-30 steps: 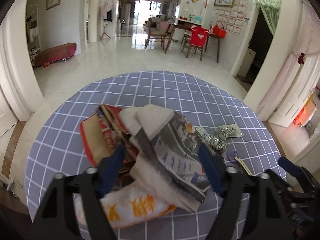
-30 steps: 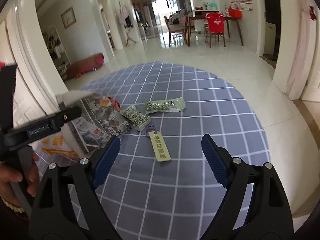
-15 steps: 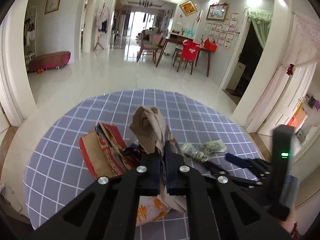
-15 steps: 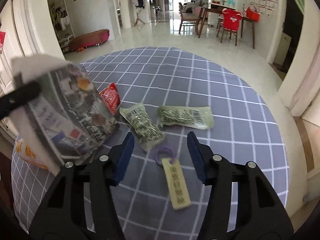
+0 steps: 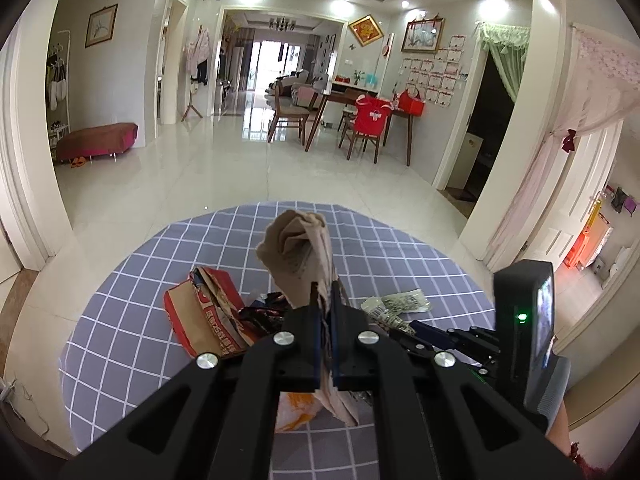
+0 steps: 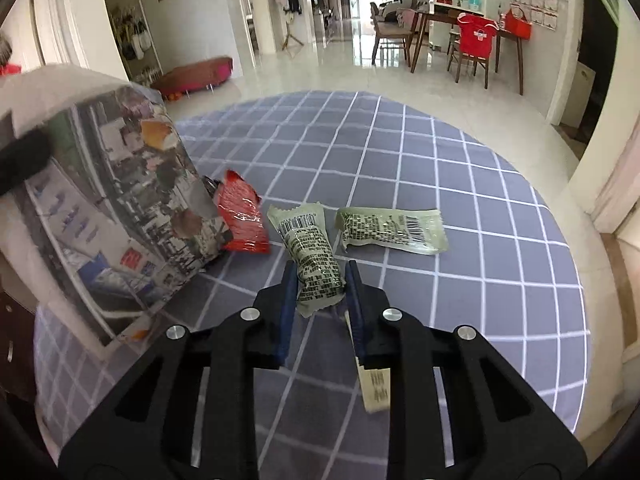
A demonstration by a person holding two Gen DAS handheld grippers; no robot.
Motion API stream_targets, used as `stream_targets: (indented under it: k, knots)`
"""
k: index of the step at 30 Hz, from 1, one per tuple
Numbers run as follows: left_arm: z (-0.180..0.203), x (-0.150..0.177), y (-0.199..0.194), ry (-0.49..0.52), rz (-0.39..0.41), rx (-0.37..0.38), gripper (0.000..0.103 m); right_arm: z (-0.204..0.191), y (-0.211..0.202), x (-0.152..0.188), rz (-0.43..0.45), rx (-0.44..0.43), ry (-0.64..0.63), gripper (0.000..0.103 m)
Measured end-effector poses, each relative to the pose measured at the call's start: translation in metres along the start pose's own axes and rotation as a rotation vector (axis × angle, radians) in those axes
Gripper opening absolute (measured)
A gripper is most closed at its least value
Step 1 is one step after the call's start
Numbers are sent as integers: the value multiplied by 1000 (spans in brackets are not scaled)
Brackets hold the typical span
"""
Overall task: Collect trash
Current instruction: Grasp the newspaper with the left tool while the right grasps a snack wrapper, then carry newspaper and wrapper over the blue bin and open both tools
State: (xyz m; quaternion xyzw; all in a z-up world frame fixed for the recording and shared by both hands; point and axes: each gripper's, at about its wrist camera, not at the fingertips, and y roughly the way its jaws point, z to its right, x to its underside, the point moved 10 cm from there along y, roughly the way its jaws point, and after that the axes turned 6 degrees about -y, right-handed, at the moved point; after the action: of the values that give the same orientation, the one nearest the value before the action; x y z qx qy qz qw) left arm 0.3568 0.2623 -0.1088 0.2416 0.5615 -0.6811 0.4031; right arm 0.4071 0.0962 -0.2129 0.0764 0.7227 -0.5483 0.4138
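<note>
My left gripper [image 5: 326, 296] is shut on a folded newspaper [image 5: 304, 252] and holds it upright above the round table; the same newspaper [image 6: 112, 208] shows large at the left of the right wrist view. My right gripper [image 6: 320, 280] has its jaws closed against both sides of a green snack wrapper [image 6: 312, 252] that lies on the cloth. A second green wrapper [image 6: 392, 230] lies just to the right. A red wrapper [image 6: 240, 216] lies to the left, partly under the newspaper.
The table has a blue-grey checked cloth [image 6: 440, 160]. A torn red-and-brown paper bag [image 5: 204, 316] and an orange-white bag [image 5: 296, 412] lie under the left gripper. A yellow tag [image 6: 376, 388] lies under the right finger. The right gripper's body [image 5: 524, 320] is close on the right.
My left gripper shut on the newspaper and lifted it upright. My right gripper moved forward over the tag and narrowed around the near green wrapper.
</note>
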Motion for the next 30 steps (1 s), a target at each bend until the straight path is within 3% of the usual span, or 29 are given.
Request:
stream_targets:
  k: [9,14,21,30]
  knots:
    - [53,-3,-39,45,50,40,3,24,-87,4,139,-30,98,23]
    - [106,11,-52,101,48,91,3,55,-139,25,200,-22,154,23]
    - [202,52,-44,199,-10,182,3,131,-207,84,266,45,286,23]
    - [332,146,0,362,-172,302,3,229,-261,186,276,189,467,23]
